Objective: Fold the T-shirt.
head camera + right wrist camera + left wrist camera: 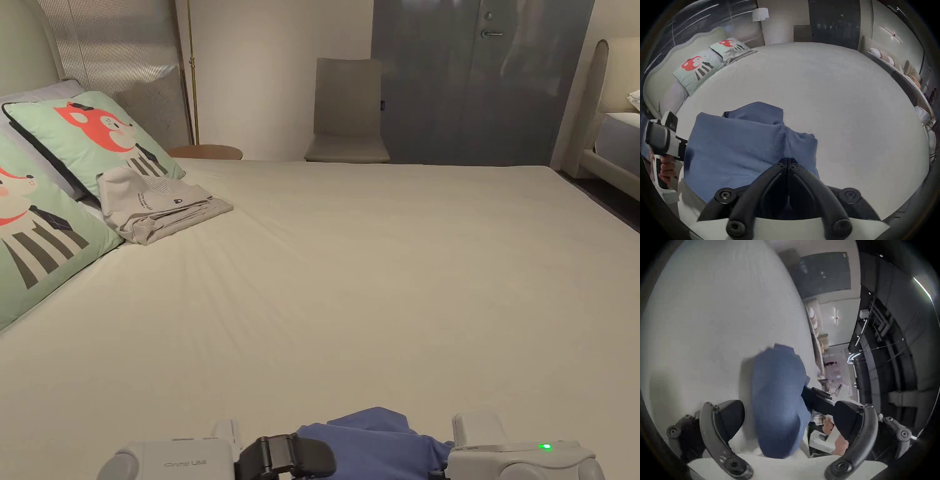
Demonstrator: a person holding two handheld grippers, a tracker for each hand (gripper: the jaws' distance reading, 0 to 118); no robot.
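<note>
Bedroom, pale bed (375,281) spread wide before us, its sheet smooth but for faint creases. Nearest to us, at the bed's near edge, lies the blue T-shirt (743,142), bunched and partly doubled over itself, not flat. We hold a gripper on either side of it.

Right gripper (788,162): jaws closed together, their tips meeting at the cloth's near right part; blue fabric lies against and around the tips (we cannot tell how much cloth, if any, sits between them). In the head view its white body with a green light sits at the bottom right, touching the shirt's edge.

Left gripper (786,417): jaws spread wide, one on either side of the blue cloth, neither pressing on it. The picture here is blurred. From the right gripper view we see this gripper's white and grey body at the shirt's left edge, with the hand (666,170) wrapped round its handle.

Farther up the bed on the left, a folded beige garment (159,206) rests against two green pillows (94,134) printed with a red animal figure.

Beyond the bed: a round wooden table (205,152), a beige chair (347,112) at the wall, a grey door (481,81), and part of a second bed (615,150) far right.
</note>
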